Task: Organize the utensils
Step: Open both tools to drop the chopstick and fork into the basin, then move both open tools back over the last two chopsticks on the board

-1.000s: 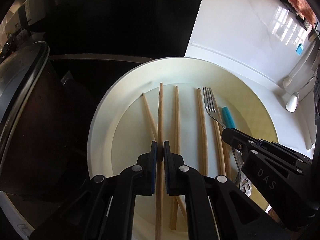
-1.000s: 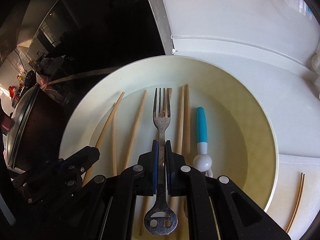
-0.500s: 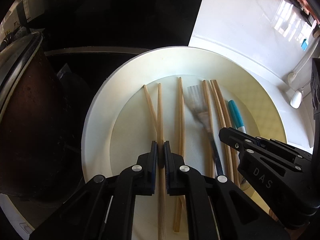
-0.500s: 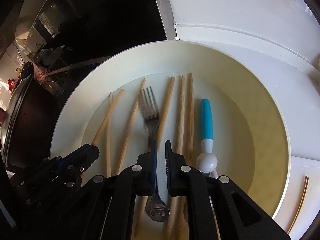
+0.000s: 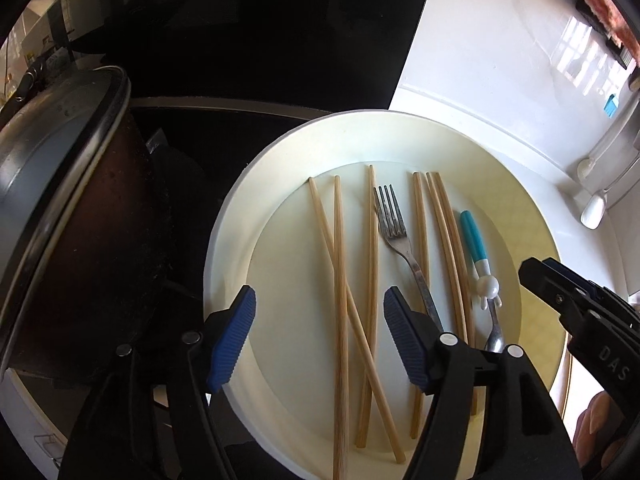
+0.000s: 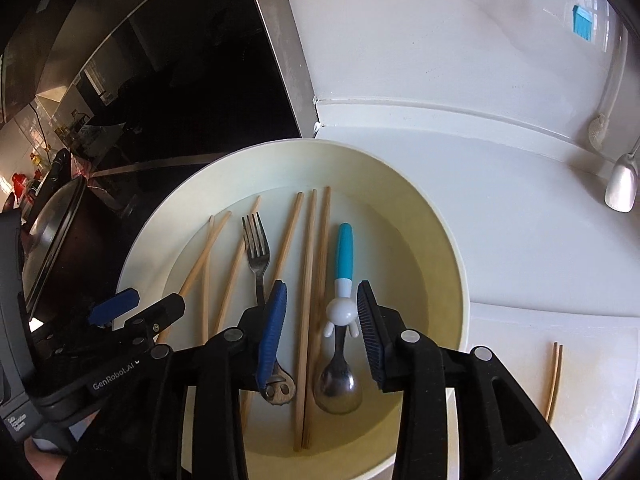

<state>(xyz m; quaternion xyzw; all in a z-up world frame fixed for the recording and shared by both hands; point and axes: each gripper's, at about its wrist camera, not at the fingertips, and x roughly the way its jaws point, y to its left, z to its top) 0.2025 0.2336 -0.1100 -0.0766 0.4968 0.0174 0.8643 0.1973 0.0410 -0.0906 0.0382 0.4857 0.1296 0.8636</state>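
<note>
Wooden chopsticks lie loose on the cream plate with nothing pinched: your left gripper is opening wide above two crossed sticks, and your right gripper is opening narrower over the spoon, its pads touching nothing. Finish spreading before you pull away, so no pad drags a stick out of line. I count six chopsticks on the plate, one fork, one blue-handled spoon, and two more chopsticks on the white counter beside the plate.
</note>
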